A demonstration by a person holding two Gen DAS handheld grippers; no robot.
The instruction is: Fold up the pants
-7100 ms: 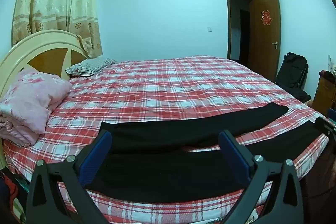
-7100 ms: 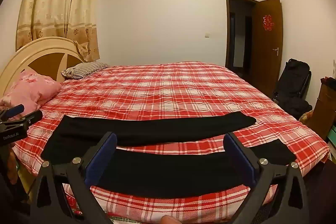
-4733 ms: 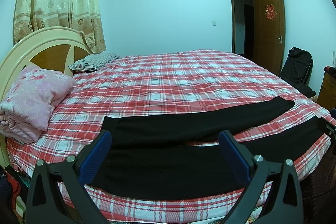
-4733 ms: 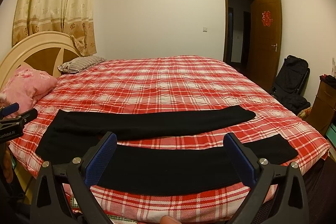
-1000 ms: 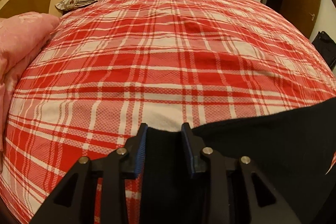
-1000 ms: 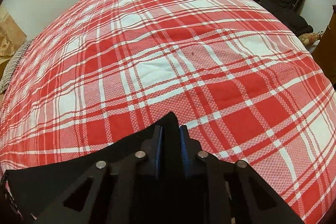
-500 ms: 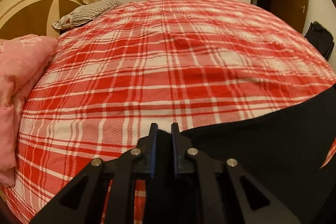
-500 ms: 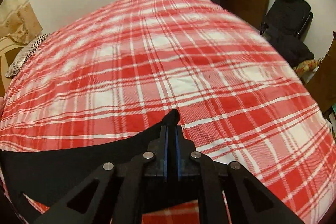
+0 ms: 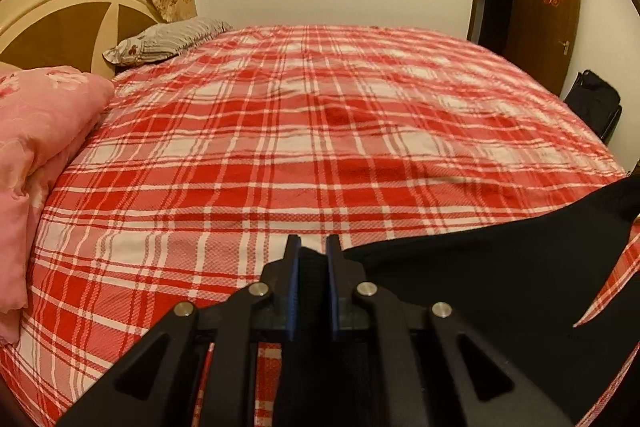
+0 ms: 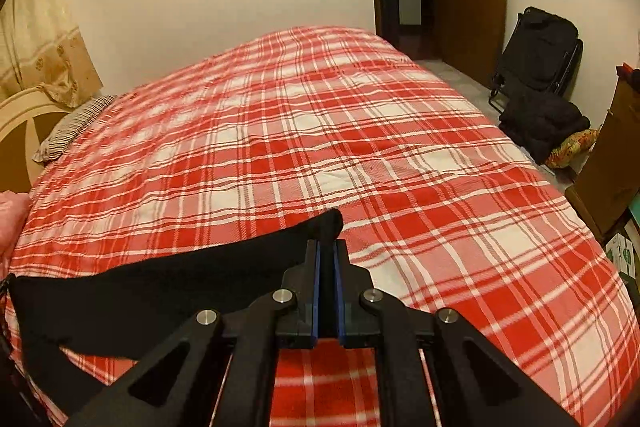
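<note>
Both claws are clenched on the black pants (image 9: 480,287), left claw (image 9: 312,259) at one end and right claw (image 10: 327,255) at the other, the long axis slung between them above the bed (image 9: 320,131).

left gripper (image 9: 313,251) fingers clamped; right gripper (image 10: 327,247) fingers clamped

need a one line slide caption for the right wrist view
Right gripper shut on one end of the black fabric pants, lifted above the red-and-white plaid bedspread.
</note>
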